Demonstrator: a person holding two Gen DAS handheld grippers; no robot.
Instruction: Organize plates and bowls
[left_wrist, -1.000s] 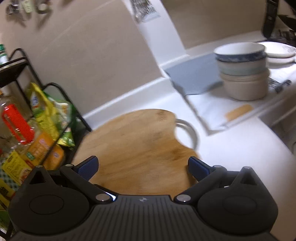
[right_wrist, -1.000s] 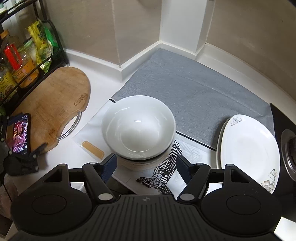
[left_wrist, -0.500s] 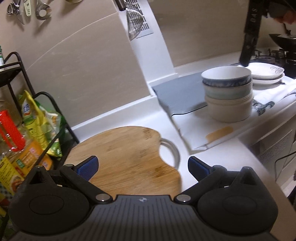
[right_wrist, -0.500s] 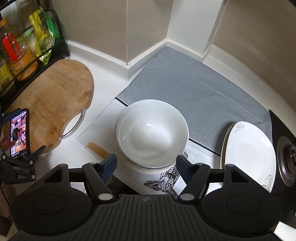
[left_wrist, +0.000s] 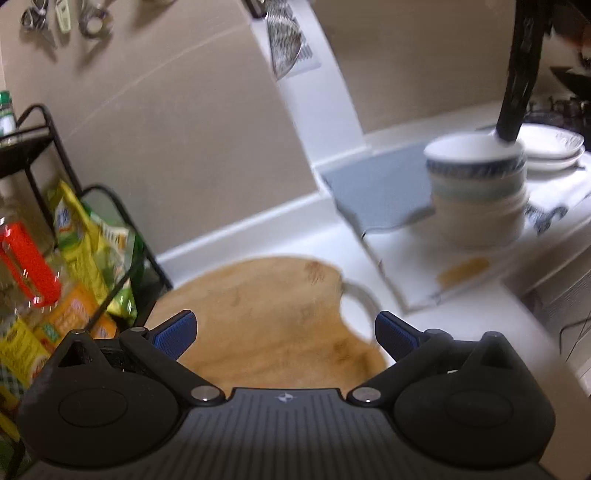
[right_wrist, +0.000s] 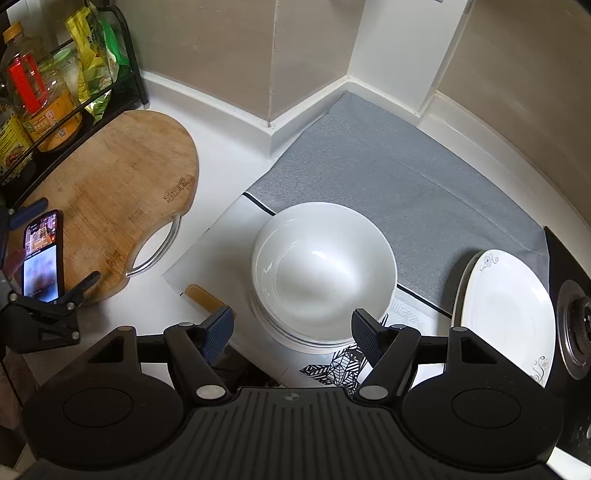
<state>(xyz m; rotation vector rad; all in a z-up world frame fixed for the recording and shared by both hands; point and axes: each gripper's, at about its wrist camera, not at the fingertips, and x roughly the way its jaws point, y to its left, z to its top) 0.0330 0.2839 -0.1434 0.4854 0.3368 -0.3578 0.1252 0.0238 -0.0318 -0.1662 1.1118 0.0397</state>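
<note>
A stack of bowls (right_wrist: 323, 273) with a white one on top stands on a white mat; it also shows in the left wrist view (left_wrist: 478, 192), where the top bowl has a blue rim band. Stacked white plates (right_wrist: 508, 314) lie to its right on the grey mat and show in the left wrist view (left_wrist: 554, 147). My right gripper (right_wrist: 293, 334) is open and empty, above the near edge of the bowl stack. My left gripper (left_wrist: 284, 334) is open and empty over a wooden cutting board (left_wrist: 273, 317), well left of the bowls.
A black wire rack (right_wrist: 74, 99) with oil bottles and snack bags stands at the left. A grey mat (right_wrist: 399, 173) fills the corner. A stove burner (right_wrist: 576, 332) is at the right. The cutting board (right_wrist: 110, 192) lies left of the bowls.
The right gripper has moved in lower over the bowl stack. The left gripper has tilted up and shifted, so the bowls sit further right in its view. Both stay open.
</note>
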